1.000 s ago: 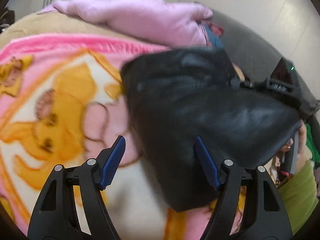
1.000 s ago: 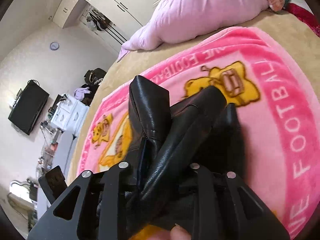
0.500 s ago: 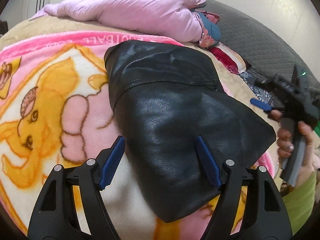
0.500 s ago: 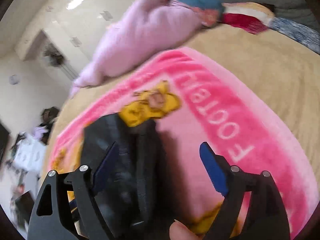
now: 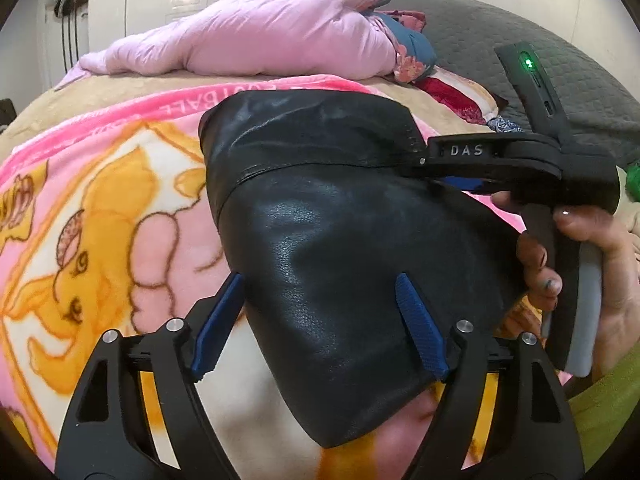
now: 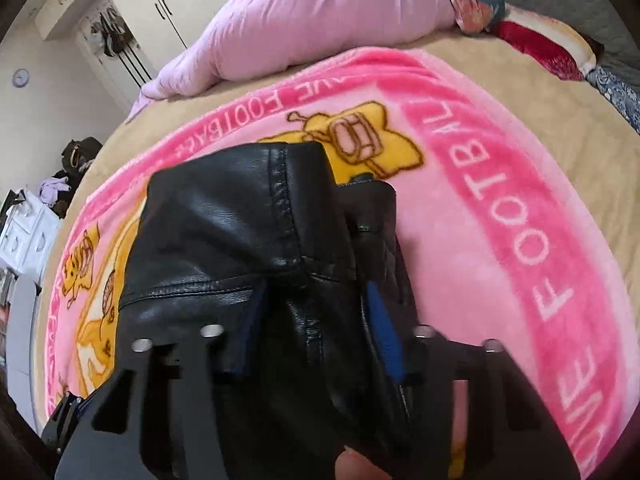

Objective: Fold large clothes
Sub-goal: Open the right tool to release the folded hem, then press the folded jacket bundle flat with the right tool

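A glossy black leather jacket (image 5: 340,240), folded into a stitched bundle, fills the frame's centre on the pink cartoon blanket (image 5: 100,200). The right gripper (image 6: 316,320) clamps its edge; the left gripper (image 5: 320,320) hovers spread wide, lower centre.

A folded black leather jacket (image 5: 340,248) lies on a pink cartoon blanket (image 5: 100,208) spread over the bed (image 5: 80,96), with a lilac quilt (image 5: 256,40) bunched behind it. The left tool (image 5: 320,320) hangs over the jacket's near end with its blue pads spread wide, one off the jacket's left edge and one above the leather. At the right, a hand (image 5: 600,264) holds the right tool (image 5: 444,178), whose tip meets the jacket's far right edge.
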